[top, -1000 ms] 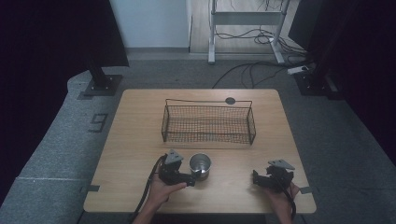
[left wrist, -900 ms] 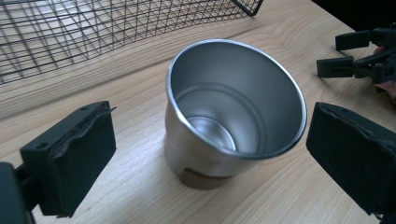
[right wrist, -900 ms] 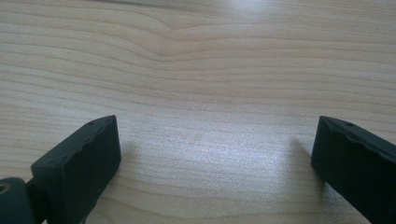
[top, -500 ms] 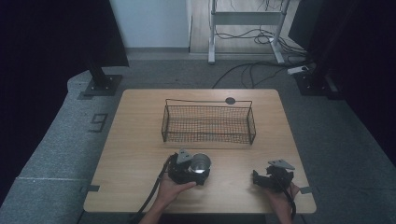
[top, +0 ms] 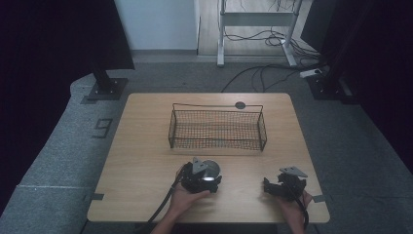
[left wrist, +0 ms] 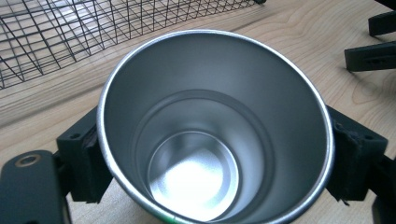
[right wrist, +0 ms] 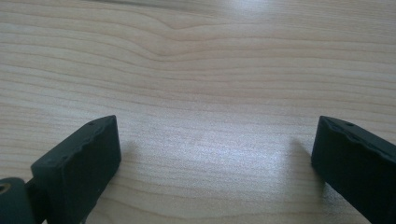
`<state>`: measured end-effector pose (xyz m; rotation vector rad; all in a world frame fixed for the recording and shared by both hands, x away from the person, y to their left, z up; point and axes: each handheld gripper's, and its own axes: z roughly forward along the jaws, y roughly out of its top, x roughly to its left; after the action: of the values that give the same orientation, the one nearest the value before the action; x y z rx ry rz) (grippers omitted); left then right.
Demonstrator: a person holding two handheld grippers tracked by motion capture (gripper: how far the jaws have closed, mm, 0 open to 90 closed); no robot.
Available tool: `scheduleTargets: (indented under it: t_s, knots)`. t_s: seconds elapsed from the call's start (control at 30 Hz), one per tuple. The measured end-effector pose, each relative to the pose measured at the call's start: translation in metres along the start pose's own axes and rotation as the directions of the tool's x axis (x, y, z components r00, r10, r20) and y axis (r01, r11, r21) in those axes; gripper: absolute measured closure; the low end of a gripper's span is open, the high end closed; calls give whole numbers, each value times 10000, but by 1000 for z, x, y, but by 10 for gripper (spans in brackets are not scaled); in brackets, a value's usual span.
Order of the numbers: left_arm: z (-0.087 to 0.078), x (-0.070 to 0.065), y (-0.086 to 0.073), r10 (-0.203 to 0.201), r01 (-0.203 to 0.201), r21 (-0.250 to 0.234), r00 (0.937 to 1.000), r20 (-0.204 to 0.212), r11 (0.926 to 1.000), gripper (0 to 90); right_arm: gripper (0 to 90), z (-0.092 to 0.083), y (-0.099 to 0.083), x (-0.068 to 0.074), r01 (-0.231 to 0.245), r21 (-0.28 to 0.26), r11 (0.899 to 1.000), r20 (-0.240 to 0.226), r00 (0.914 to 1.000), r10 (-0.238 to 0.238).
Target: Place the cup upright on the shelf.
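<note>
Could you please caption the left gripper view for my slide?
Left gripper jaws flank an empty steel cup on the wooden table, wire basket behind.

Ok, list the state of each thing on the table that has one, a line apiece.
Cup: upright, empty, between the left gripper's jaws.
Basket: upright on the table, empty, untouched.
Left gripper: jaws on either side of the cup; contact not certain.
Right gripper: jaws open, nothing between them, low over bare wood.
</note>
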<state>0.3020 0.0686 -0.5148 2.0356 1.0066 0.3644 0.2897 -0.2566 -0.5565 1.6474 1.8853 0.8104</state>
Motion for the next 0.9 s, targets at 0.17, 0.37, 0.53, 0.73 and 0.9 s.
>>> scheduleTargets:
  t_s: [0.17,0.37,0.53,0.73,0.9]
  knots:
    - [-1,1,0,40,-40,-83,10000,-52,10000,154,15,0,0,0,-6,-3,10000,3,10000,6]
    - [-16,4,6,69,-67,-329,10000,72,9994,163,17,0,0,0,-26,-4,10000,9,10000,26]
    - [-26,7,9,-128,145,-569,9994,310,9983,164,19,0,0,0,-31,-7,10000,14,10000,31]
    - [-38,12,14,-142,154,-664,9997,187,9977,165,20,0,0,0,-41,-12,10000,23,10000,41]
    - [-43,16,16,-203,215,-743,9996,170,9970,165,20,0,0,0,-43,-13,10000,24,10000,43]
